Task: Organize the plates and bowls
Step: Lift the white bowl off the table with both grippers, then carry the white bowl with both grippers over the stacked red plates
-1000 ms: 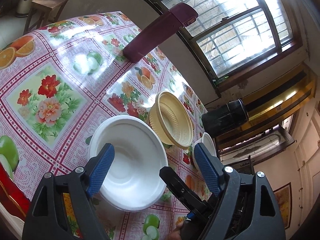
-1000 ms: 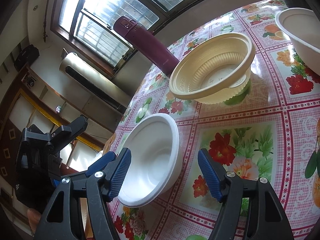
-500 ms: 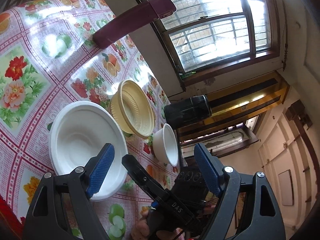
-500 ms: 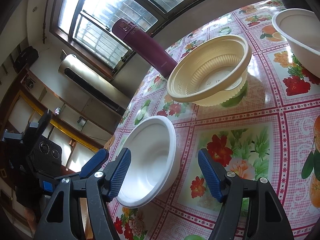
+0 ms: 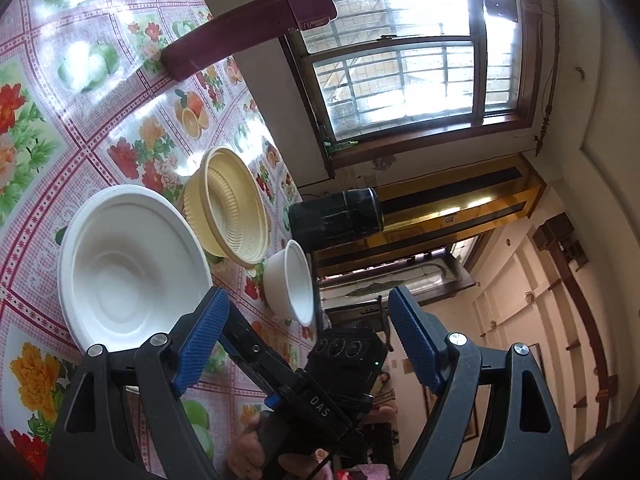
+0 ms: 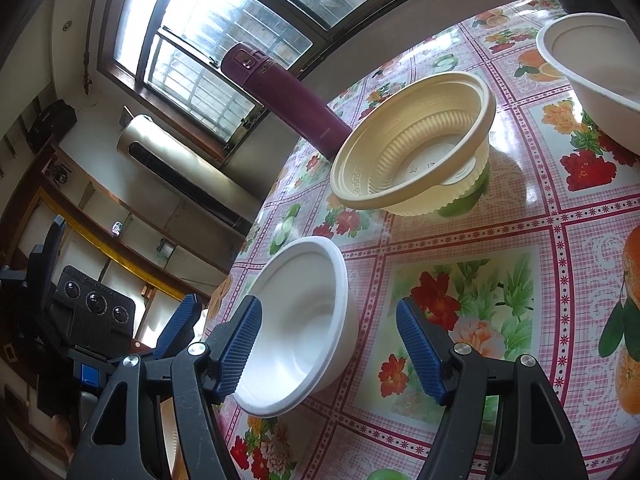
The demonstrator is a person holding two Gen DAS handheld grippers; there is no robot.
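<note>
Three bowls on the flowered tablecloth, both grippers released.

The small white bowl (image 6: 304, 328) sits near the table edge, its rim between the spread fingers of the right gripper (image 6: 328, 344). The yellow bowl (image 6: 416, 148) stands between it and the big white bowl (image 5: 132, 272). The left gripper (image 5: 308, 340) hangs empty, jaws apart, above the cloth (image 5: 80, 120); a maroon flask (image 6: 288, 96) stands by the window.

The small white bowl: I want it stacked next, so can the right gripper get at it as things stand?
Probably yes: the right gripper is open and already straddles the near rim of the small white bowl, with nothing in between.
</note>
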